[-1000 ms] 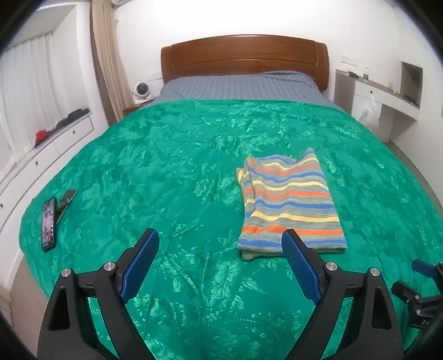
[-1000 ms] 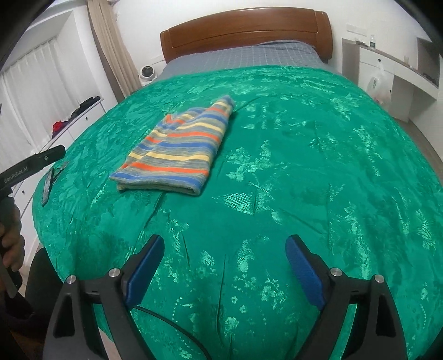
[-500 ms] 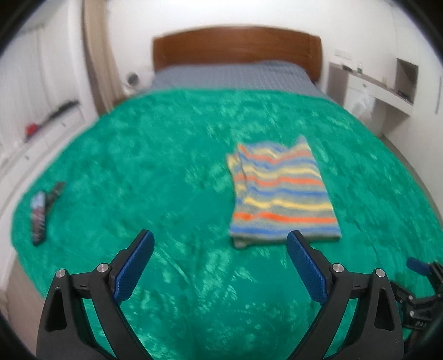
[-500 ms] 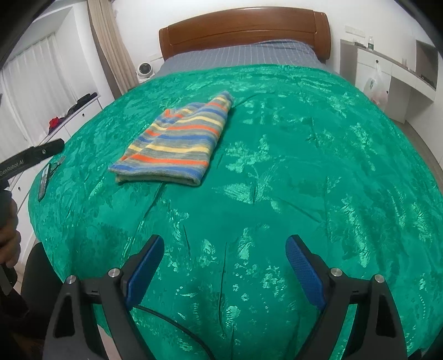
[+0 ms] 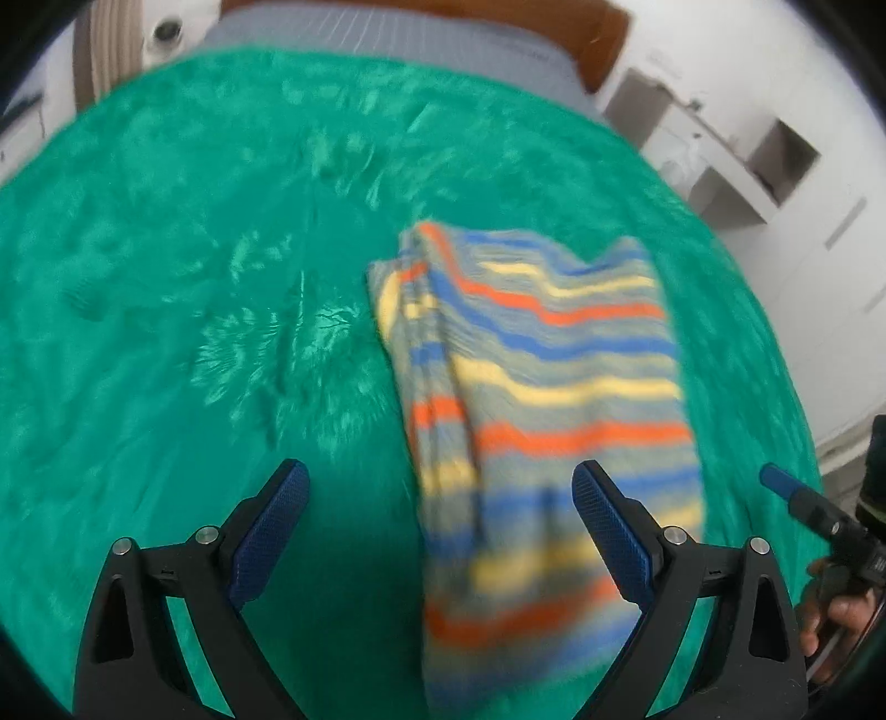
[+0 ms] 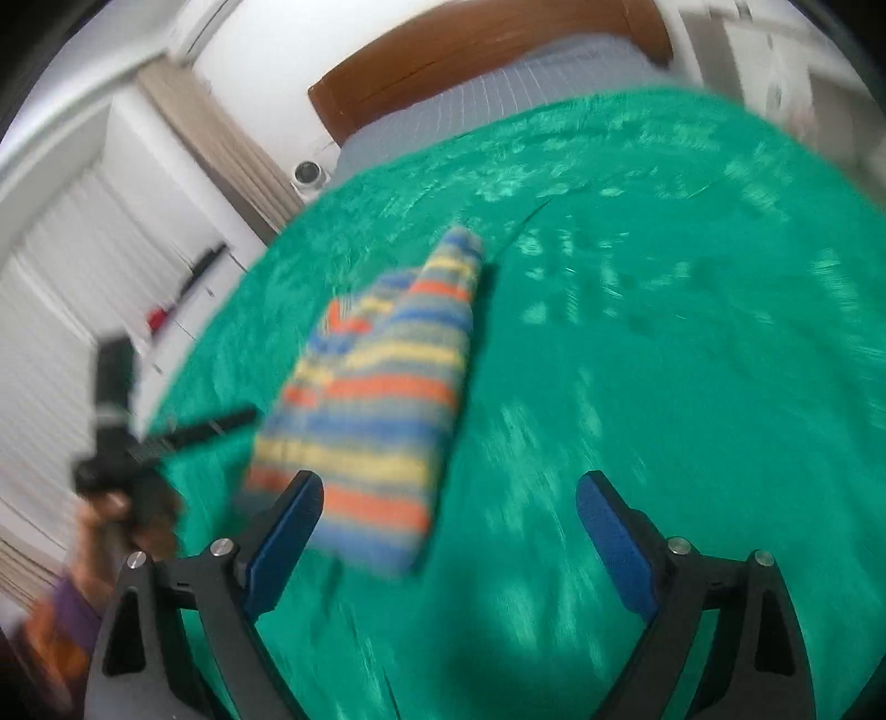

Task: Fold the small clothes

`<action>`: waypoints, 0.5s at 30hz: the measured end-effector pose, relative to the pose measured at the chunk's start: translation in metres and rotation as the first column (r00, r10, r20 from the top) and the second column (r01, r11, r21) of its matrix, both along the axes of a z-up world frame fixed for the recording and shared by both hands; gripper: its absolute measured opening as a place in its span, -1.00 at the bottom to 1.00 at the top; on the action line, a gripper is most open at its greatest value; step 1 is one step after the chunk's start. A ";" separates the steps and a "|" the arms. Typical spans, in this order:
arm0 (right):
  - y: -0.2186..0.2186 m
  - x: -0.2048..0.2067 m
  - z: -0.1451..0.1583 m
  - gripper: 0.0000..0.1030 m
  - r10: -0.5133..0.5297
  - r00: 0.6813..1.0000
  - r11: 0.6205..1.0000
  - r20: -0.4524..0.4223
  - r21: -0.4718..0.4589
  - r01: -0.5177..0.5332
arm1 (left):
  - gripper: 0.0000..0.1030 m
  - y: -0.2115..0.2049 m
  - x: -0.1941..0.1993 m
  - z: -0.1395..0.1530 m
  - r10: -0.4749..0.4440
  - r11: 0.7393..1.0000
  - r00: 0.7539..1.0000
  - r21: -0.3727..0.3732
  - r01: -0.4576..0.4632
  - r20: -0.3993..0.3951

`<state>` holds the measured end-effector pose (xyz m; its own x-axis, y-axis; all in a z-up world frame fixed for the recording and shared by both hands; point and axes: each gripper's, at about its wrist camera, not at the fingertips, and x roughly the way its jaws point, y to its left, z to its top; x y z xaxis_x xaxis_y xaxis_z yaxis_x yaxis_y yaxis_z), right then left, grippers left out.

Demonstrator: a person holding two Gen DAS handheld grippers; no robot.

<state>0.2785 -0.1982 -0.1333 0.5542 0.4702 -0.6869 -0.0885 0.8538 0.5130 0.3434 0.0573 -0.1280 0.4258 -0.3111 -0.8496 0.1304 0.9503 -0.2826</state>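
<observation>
A folded striped garment (image 5: 542, 399) in blue, orange, yellow and grey lies on the green bedspread (image 5: 194, 332). My left gripper (image 5: 440, 531) is open and empty, hovering over the garment's near left edge. In the right wrist view the garment (image 6: 382, 399) lies ahead and to the left. My right gripper (image 6: 448, 531) is open and empty, its left finger over the garment's near end. Both views are motion-blurred. The left gripper shows at the left of the right wrist view (image 6: 166, 437); the right gripper's tip shows at the right of the left wrist view (image 5: 797, 493).
The wooden headboard (image 6: 470, 50) and grey sheet (image 5: 387, 39) are at the far end. White drawers (image 6: 183, 288) stand left of the bed, a white desk (image 5: 720, 149) right of it. A small white camera (image 6: 307, 173) sits by the headboard.
Both grippers have moved forward and down towards the garment, which now looks much larger and closer. Both stay open. The garment has not moved.
</observation>
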 end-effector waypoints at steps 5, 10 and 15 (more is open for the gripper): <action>0.017 0.074 -0.043 0.78 0.043 0.995 0.978 -0.090 0.208 -0.023 | 0.88 -0.005 0.029 -0.018 -0.029 0.998 0.998 -0.055 0.026 -0.053; 0.043 0.108 -0.064 -0.13 0.036 0.992 0.963 -0.120 0.268 -0.003 | -0.10 -0.016 0.032 -0.026 -0.079 0.993 0.995 -0.095 0.073 -0.065; 0.107 0.097 -0.034 -0.52 0.125 0.992 0.976 -0.028 -0.178 -0.128 | -0.67 -0.023 0.024 -0.021 -0.068 0.994 0.997 -0.086 0.066 -0.022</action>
<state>0.3758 -0.0916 -0.1670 0.4859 0.4040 -0.7751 -0.1943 0.9145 0.3549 0.3671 0.0347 -0.1490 0.3806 -0.4102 -0.8288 0.1853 0.9119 -0.3662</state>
